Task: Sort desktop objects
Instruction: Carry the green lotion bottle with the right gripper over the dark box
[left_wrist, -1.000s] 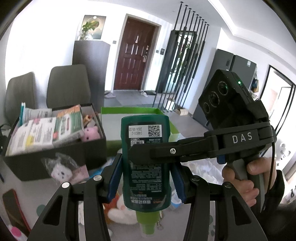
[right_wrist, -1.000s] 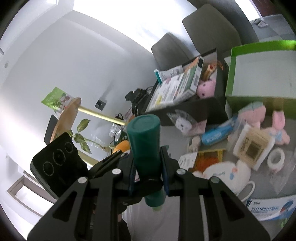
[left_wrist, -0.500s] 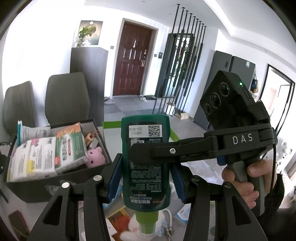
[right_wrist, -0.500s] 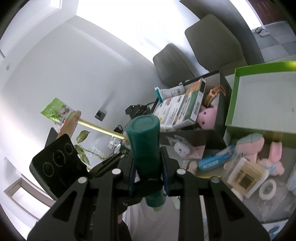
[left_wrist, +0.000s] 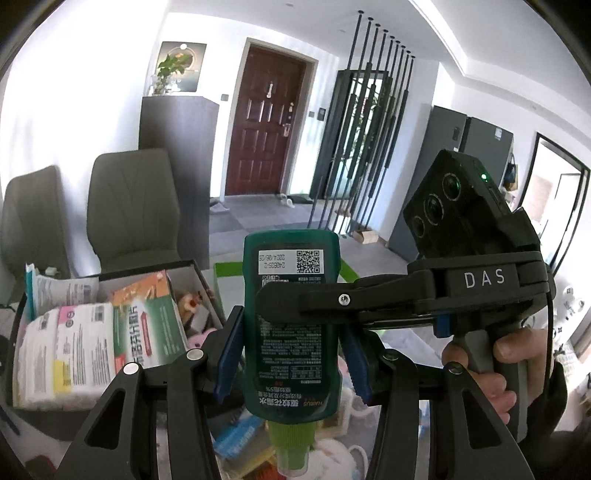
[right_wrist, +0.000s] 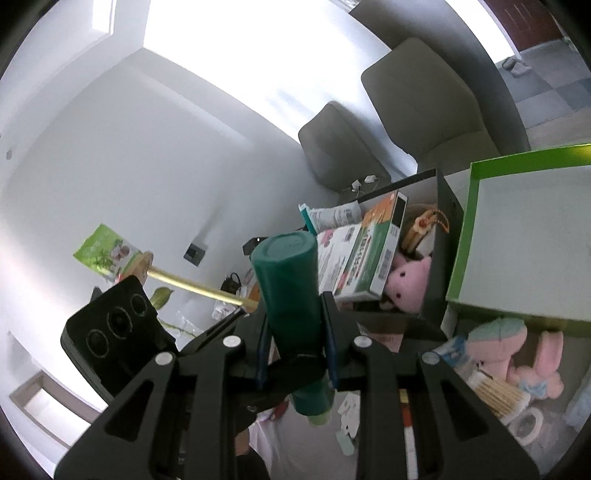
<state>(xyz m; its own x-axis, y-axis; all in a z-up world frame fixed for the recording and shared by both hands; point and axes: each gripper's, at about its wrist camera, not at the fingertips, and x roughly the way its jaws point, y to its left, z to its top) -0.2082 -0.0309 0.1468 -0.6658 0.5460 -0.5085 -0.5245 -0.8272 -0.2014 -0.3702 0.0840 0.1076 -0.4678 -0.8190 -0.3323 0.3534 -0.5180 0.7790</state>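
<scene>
Dark green plastic bottle (left_wrist: 291, 325) w/ light green cap, cap down, clamped by both left gripper (left_wrist: 291, 354) & right gripper (right_wrist: 297, 347). Smooth, stiff, prob. slippery; grip flat mid-body.

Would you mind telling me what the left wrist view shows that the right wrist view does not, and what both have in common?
Only the left wrist view shows the brown door, the bottle's printed label and the hand on the right hand-held gripper.

Only the right wrist view shows the cotton swabs, tape roll and the green box's white interior.

Both show the green bottle clamped by both grippers, cap downward, and the black box holding packages and a pink plush.
</scene>
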